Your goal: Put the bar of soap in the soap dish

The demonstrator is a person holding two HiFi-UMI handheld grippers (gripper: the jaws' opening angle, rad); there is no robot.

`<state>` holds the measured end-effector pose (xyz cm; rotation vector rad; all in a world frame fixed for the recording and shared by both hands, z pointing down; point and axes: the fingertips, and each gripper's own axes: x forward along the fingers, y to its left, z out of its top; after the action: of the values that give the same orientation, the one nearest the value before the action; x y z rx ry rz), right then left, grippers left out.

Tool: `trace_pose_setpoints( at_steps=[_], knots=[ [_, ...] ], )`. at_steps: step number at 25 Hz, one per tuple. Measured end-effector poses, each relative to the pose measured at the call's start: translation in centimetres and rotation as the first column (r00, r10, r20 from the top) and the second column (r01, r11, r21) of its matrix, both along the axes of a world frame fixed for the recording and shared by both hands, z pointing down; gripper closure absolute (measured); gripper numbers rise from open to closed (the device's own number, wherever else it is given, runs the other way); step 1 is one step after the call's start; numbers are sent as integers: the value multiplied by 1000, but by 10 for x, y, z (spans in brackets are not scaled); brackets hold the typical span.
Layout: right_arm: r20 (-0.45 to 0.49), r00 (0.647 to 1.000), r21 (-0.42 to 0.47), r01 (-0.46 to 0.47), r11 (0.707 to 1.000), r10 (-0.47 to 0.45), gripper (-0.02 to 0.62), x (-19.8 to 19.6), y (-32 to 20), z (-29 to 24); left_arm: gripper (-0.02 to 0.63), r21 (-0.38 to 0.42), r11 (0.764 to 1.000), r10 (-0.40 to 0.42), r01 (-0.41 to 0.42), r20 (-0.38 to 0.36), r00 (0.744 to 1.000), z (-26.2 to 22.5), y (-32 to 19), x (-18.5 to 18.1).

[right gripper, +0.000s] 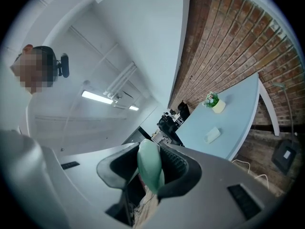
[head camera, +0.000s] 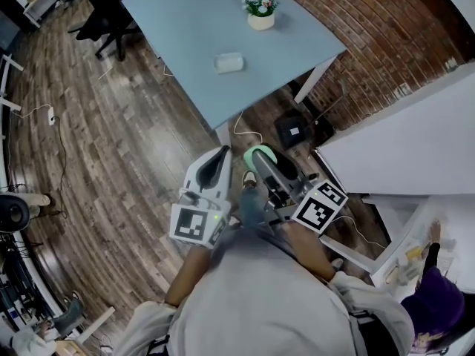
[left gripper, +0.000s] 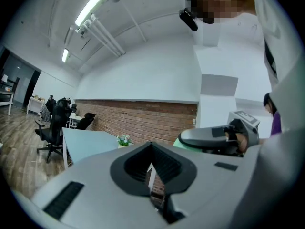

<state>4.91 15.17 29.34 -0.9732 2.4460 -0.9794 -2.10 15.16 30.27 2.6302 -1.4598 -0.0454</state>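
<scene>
Grey fabric of the person's top [head camera: 252,302] is filling the bottom of the head view, and 2 grippers are reaching out just ahead of it, side by side and pointing level over the wooden floor [head camera: 111,139]. Each is showing its marker cube nearest the person.

The right gripper [head camera: 261,159] is clamping its jaws on the pale green bar of soap [head camera: 259,152]. In the right gripper view the soap is standing on edge between the dark pads and poking out past the tips.

The left gripper [head camera: 221,154] is carrying nothing. Its jaws are sitting together, or very nearly so, since its own view is leaving only a thin slit between the pads.

The light blue desk [head camera: 185,21] is standing further ahead, beside a brick wall [head camera: 371,43]. The whitish soap dish [head camera: 228,62] is lying on the desk toward its near corner, empty and well apart from the soap. 1 small potted plant [head camera: 260,10] is sitting beyond the dish. A black office chair [head camera: 104,21] is standing at the desk's far left side.
</scene>
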Motion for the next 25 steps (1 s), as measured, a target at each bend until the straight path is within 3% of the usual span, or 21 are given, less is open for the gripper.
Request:
trace_pose_setpoints(
  at_steps=[15,25],
  knots=[
    [-14,994,-40,105,994,-105,459,19,-123,17,603,-52,997,-53,54,18,998,16,-120,27],
    [17,989,-14,145,989,-145,460,28,-159,7,603,-41,995,-93,94,16,996,3,-152,37]
  ],
)
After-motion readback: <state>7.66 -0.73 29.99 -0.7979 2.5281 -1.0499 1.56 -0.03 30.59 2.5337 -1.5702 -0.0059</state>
